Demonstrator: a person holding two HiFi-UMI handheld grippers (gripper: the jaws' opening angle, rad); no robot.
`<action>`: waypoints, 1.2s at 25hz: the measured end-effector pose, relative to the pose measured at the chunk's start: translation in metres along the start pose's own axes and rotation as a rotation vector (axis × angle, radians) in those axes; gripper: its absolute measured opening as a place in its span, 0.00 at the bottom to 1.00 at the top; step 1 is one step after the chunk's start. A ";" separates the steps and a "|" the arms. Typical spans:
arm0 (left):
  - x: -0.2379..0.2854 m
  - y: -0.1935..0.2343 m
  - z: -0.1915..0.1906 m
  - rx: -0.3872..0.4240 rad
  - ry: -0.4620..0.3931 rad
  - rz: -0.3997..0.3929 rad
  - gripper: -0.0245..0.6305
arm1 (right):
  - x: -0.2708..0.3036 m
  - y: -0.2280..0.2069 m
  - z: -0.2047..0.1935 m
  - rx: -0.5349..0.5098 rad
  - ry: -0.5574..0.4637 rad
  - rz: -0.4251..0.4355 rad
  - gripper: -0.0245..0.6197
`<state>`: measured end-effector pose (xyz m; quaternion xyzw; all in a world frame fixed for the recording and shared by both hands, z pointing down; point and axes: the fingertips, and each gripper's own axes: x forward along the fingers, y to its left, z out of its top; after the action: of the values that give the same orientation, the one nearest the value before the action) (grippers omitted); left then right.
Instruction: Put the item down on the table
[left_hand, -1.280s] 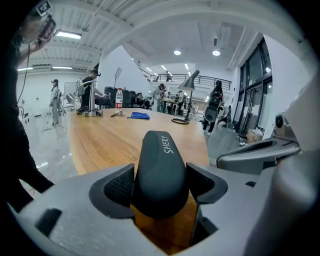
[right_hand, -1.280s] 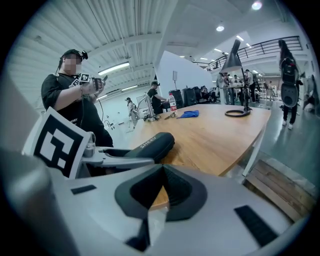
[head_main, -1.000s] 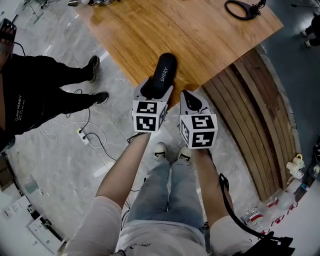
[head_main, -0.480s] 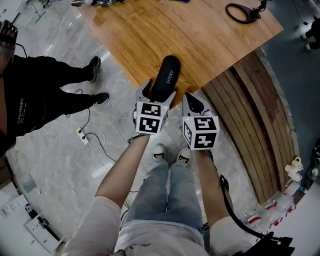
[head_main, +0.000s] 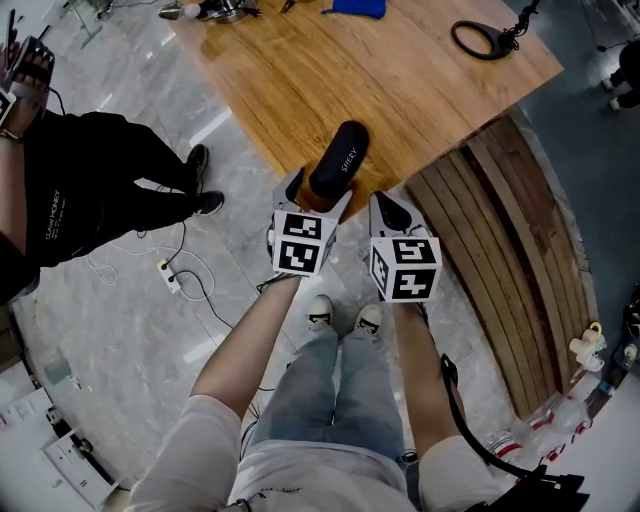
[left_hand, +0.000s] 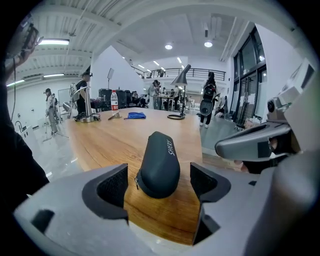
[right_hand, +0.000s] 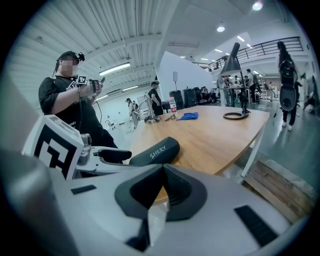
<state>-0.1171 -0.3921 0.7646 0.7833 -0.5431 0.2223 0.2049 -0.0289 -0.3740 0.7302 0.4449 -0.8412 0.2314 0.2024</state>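
A black zipped case (head_main: 338, 160) marked SHERY lies on the near corner of the wooden table (head_main: 400, 80). My left gripper (head_main: 318, 192) is just behind it with its jaws wide open. In the left gripper view the case (left_hand: 160, 165) rests on the table (left_hand: 110, 140) between the two pads, with a gap on each side. My right gripper (head_main: 385, 205) hovers to the right of the case at the table's edge, shut with nothing in it. In the right gripper view its pads (right_hand: 162, 187) meet, and the case (right_hand: 155, 150) lies ahead on the left.
A black cable ring (head_main: 480, 18) and a blue cloth (head_main: 355, 8) lie at the table's far end. A person in black (head_main: 90, 190) stands on the floor at the left, near a power strip with cords (head_main: 165, 272). Wooden slats (head_main: 510, 230) lie to the right.
The left gripper's jaws have spread and let go of the case, which now rests on the table a little farther right. The right gripper has barely moved.
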 end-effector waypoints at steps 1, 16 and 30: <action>-0.005 -0.001 0.002 -0.002 -0.006 0.006 0.62 | -0.003 0.001 0.002 -0.001 -0.003 0.000 0.04; -0.154 -0.050 0.045 -0.017 -0.126 0.079 0.05 | -0.127 0.039 0.020 -0.003 -0.007 0.026 0.04; -0.304 -0.128 0.021 -0.143 -0.141 0.061 0.05 | -0.260 0.109 -0.006 0.018 0.033 0.100 0.04</action>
<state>-0.0891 -0.1313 0.5633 0.7635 -0.5942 0.1333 0.2149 0.0159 -0.1467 0.5704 0.4003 -0.8567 0.2562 0.2005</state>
